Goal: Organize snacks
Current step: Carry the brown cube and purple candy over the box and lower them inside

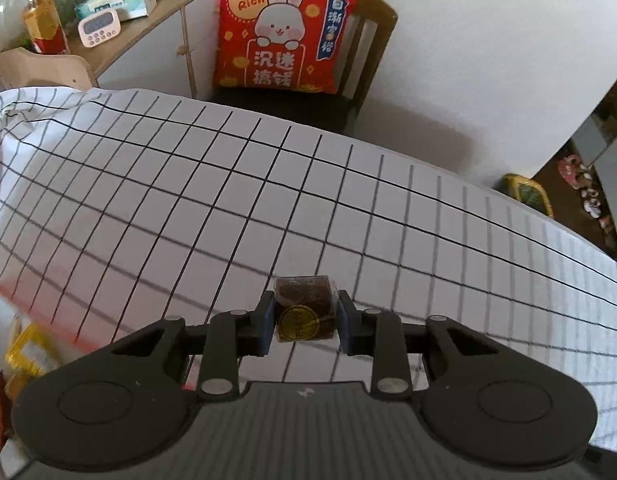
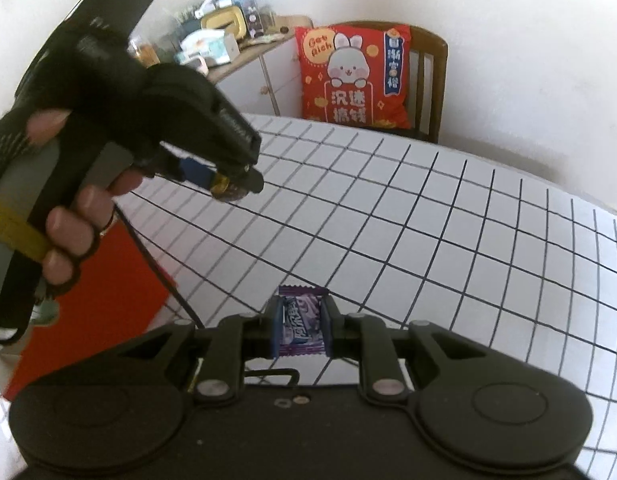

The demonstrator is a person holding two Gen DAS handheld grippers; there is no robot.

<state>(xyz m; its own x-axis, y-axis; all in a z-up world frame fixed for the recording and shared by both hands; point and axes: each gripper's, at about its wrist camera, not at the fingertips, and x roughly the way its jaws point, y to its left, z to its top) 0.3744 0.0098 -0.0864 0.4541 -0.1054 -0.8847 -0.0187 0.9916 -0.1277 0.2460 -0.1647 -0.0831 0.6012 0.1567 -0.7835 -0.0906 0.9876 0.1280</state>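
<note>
Left wrist view: the left gripper [image 1: 306,320] pinches a dark brown wrapped sweet [image 1: 304,307] above the checked tablecloth [image 1: 188,184]. The right gripper [image 2: 300,326] clamps a purple candy packet [image 2: 301,320], also aloft. Both snacks are picked up; sorting them into place appears yet to come, with no container identifiable.

Table [image 1: 228,184], white black-grid cloth [image 1: 388,216], red sheet [image 2: 108,280]

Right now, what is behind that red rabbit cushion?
A brown wooden chair: the red rabbit cushion leans upright against its slatted back, and the slats show to its right. The part of the back that the cushion covers cannot be seen.
</note>
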